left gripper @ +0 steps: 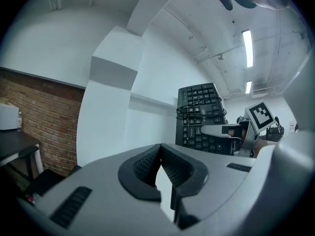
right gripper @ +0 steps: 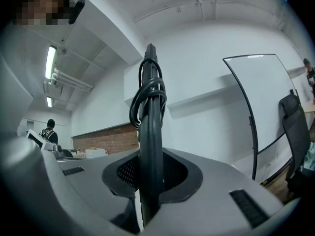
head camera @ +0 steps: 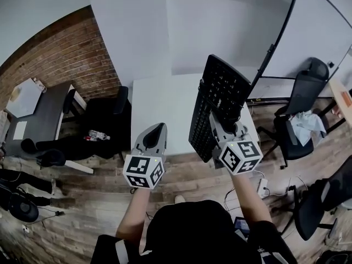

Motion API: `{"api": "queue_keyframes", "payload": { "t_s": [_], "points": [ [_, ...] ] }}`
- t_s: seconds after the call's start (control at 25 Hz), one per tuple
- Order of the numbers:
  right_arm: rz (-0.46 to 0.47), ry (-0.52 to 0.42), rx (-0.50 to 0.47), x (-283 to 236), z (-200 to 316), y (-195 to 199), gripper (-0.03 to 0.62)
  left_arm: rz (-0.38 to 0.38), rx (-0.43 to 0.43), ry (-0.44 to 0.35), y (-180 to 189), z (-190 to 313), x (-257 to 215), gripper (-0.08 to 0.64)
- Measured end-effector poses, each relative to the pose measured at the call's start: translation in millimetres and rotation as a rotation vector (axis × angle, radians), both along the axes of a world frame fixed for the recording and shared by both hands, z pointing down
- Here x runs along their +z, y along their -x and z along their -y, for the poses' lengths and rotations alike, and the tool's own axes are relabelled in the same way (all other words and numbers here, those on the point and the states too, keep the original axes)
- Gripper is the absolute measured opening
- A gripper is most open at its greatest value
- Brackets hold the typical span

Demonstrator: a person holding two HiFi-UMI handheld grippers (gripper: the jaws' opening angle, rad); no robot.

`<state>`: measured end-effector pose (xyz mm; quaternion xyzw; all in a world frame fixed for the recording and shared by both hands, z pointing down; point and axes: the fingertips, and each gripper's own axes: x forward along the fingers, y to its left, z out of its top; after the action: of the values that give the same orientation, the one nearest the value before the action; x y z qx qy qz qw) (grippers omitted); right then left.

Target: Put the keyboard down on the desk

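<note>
The keyboard point(head camera: 220, 87), judged stiff and light, is clamped edge-on near mid-length by the right claw point(head camera: 224, 117), at two o'clock of the left claw point(head camera: 158, 128), closed and empty.

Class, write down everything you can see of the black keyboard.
The keyboard is black and plastic-looking, long, with many rows of keys. Its black cable is looped round its body. It is tilted up on edge, with the keys facing the person's left, over the right side of the white desk. The right gripper is shut on its near edge.
</note>
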<state>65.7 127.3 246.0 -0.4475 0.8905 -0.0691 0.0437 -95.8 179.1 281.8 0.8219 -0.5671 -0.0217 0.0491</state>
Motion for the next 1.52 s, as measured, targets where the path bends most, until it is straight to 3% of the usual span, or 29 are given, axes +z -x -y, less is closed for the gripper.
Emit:
{"api": "queue_keyframes", "payload": {
  "t_s": [0.48, 0.72, 1.52],
  "points": [
    [0.013, 0.029, 0.018, 9.9, 34.9, 8.6, 0.092, 0.009, 0.027, 0.028, 8.0, 27.9, 15.9, 0.014],
    [0.046, 0.033, 0.021, 12.4, 64.4, 11.2, 0.092, 0.011, 0.039, -0.026, 10.6, 52.2, 7.1, 0.014],
    [0.040, 0.094, -0.038, 25.6, 216.4, 21.8, 0.092, -0.015, -0.016, 0.016, 10.0, 190.1, 17.1, 0.014]
  ]
}}
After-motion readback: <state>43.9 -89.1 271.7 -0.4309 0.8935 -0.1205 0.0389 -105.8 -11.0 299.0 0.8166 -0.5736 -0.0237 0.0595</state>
